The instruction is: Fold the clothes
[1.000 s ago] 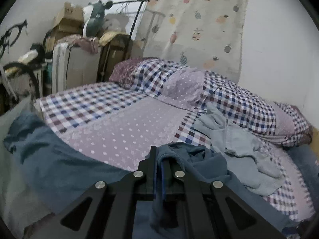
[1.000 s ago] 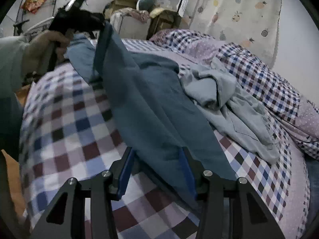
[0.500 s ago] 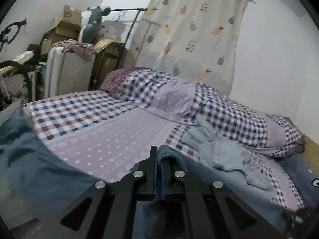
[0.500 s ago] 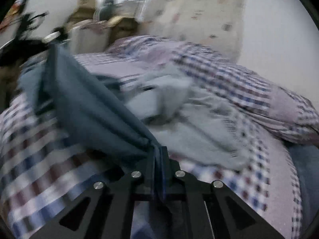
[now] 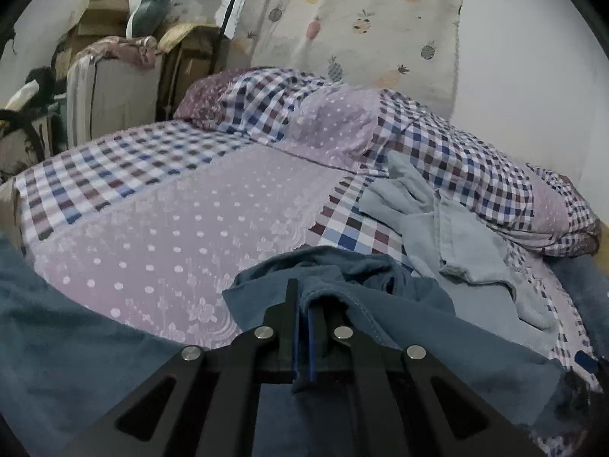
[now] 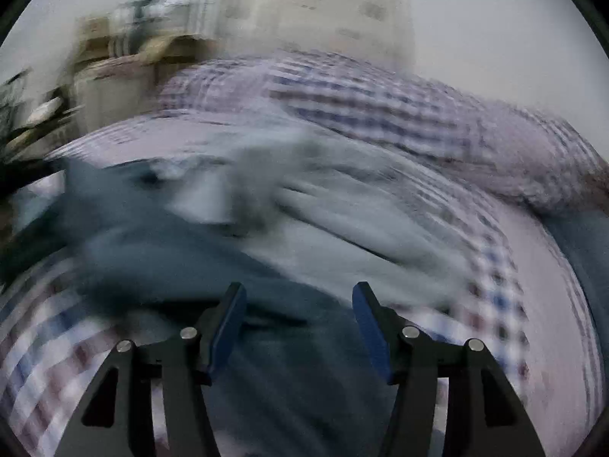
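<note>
Left gripper [image 5: 304, 327]: your jaws pinch a hem of the dark blue garment [image 5: 437, 327].
Right gripper [image 6: 298, 327]: jaws wide, holding nothing, over the same garment.
Progress: no fold visible; it lies rumpled on the near bed [image 5: 182, 221].
Left to do: pale blue garment [image 5: 456, 236], far right, untouched.

No text, label, brand or number can be read in either view.

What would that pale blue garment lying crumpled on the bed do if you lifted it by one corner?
Probably it would hang limp: the pale blue garment lies in soft creases on the bed. It looks thin, so likely light. It might drag at the dark blue garment, whose edge seems to overlap it and which the left tongs hold.
</note>
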`<state>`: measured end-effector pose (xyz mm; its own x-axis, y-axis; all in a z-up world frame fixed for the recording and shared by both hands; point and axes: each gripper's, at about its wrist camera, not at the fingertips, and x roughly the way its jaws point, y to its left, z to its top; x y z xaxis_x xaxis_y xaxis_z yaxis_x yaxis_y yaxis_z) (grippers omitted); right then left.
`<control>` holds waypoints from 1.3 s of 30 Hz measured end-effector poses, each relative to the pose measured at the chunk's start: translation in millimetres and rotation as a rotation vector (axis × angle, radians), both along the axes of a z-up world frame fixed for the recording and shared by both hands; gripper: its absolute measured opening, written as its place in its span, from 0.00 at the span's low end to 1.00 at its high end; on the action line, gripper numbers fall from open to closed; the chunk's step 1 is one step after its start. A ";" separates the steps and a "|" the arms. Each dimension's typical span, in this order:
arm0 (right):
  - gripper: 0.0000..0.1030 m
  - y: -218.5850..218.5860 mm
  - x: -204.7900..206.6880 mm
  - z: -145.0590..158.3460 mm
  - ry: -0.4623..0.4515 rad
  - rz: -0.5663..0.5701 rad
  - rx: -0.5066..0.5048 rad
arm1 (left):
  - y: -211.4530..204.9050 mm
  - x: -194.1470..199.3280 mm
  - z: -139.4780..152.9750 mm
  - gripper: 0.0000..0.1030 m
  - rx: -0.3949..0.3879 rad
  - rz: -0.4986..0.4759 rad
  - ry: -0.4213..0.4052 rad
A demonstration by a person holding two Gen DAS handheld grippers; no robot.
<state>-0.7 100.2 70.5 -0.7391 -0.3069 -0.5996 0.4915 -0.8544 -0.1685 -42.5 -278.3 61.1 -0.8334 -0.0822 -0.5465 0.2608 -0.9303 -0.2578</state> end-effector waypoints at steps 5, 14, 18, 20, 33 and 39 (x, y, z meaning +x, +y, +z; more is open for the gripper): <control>0.53 -54.8 21.6 -25.6 -0.025 0.187 0.108 | 3.6 2.5 0.7 0.02 -0.033 -0.008 0.000; 0.42 -52.6 -1.0 -23.8 -0.076 0.098 -0.019 | 3.2 7.2 5.1 0.02 -0.001 -0.005 0.015; 0.03 -41.2 -8.3 -16.1 -0.129 0.083 -0.129 | 4.0 12.2 10.0 0.02 0.008 -0.009 0.034; 0.03 -34.1 -9.6 -7.7 -0.152 0.091 -0.214 | 4.4 14.3 12.2 0.02 0.008 -0.010 0.041; 0.02 -4.5 49.0 113.2 0.032 0.263 -0.369 | -3.8 17.3 13.5 0.02 0.051 0.018 0.027; 0.37 -53.2 31.3 38.6 -0.099 0.211 -0.082 | -1.3 21.8 9.7 0.02 0.031 0.014 0.011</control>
